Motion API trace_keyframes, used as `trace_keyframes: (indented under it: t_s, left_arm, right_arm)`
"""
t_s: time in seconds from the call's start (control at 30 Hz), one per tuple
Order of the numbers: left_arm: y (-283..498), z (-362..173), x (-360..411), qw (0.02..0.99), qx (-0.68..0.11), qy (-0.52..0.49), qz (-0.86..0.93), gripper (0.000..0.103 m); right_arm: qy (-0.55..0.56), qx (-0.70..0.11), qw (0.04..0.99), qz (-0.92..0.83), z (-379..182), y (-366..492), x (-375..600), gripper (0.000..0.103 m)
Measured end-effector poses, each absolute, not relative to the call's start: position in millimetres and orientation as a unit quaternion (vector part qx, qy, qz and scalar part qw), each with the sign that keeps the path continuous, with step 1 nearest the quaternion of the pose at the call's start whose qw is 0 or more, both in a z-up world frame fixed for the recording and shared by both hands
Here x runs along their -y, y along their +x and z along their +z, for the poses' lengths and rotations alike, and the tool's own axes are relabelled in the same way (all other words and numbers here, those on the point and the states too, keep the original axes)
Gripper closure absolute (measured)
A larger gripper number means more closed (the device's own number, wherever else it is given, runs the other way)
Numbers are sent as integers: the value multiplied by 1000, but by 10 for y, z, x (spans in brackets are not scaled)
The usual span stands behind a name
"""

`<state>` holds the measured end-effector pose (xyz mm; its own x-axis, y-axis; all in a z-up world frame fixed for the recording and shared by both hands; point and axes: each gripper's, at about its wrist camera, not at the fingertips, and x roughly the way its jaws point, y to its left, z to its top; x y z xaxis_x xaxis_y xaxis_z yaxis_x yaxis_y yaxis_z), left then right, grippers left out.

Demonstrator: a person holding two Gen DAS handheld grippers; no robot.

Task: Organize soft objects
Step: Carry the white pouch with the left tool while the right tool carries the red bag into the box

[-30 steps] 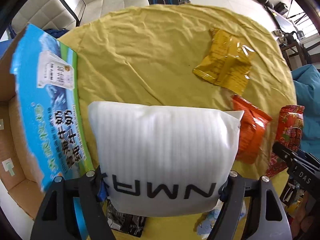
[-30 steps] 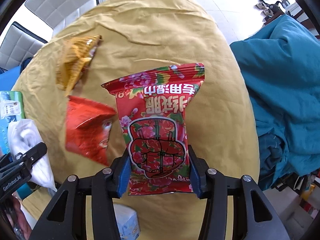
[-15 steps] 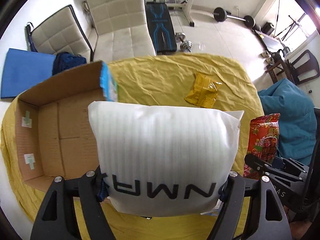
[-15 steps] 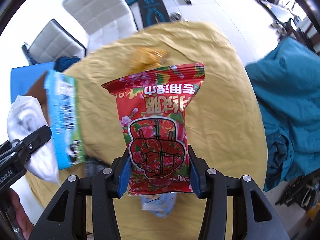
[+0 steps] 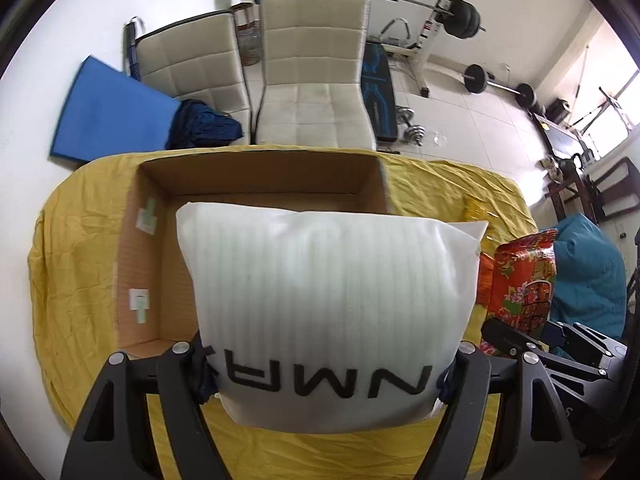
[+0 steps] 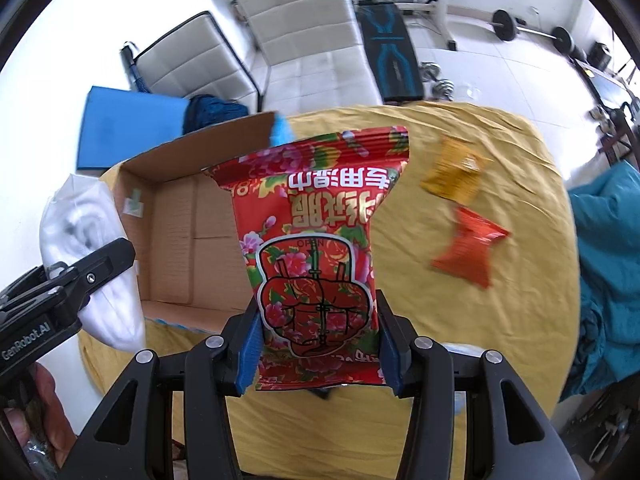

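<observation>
The left gripper [image 5: 328, 364] is squeezed onto the bottom edge of a puffy white foam bag [image 5: 332, 280], which stands up between its fingers. The bag has soft ridges and black letters, and it looks very light and squishy, so holding it low by the edge seems enough. It may bend or flop if it is tipped fast. The right gripper [image 6: 320, 344] is pinched on the bottom of a red flowery packet [image 6: 316, 256]. That packet is smooth, shiny and crinkly, so it could slip; I think the blue pads [image 6: 250, 348] should press the flat sides, not the thin sealed end. Both things are up in the air, just in front of a brown cardboard box [image 5: 256, 184] that is open on top, with stiff flat walls. The box sits on a worktop [image 5: 76, 264] covered in a wrinkly yellow cloth. Farther off on the cloth lie an orange packet [image 6: 468, 252] and a yellow packet [image 6: 454, 178], both crumpled and thin. Behind the worktop stand two padded white chairs [image 5: 316, 92].
</observation>
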<state>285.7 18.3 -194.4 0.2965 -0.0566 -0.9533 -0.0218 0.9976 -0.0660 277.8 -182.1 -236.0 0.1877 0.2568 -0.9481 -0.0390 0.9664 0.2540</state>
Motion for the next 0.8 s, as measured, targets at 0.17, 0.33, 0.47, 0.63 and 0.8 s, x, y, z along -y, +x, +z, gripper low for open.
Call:
trace_keyframes:
  t_s: [0.17,0.33,0.47,0.63,0.8]
  left_arm:
    - [2978,-2027,-794,799,-599,-49,10,27]
    - [3182,-2296,-1315,779,-623,-73,17,27]
    - [3415,-2612,-1543,757,-647,-94,10,27]
    - [3748,-3123,-1662,716,-685,-133,-17,27]
    - [4041,-3578,-1597,689,-713,-128,-34,27]
  right_arm:
    - [72,-633,763,109,-2389,2992,1132,52]
    - [65,-642,756,110,-2564,3263,608,52]
    - [62,-655,747,97,-2886,3530,376,52]
    - [70,-674,731,83,-3304,3806,257,52]
    - [65,-683,724,70,-3670,3965,240,52]
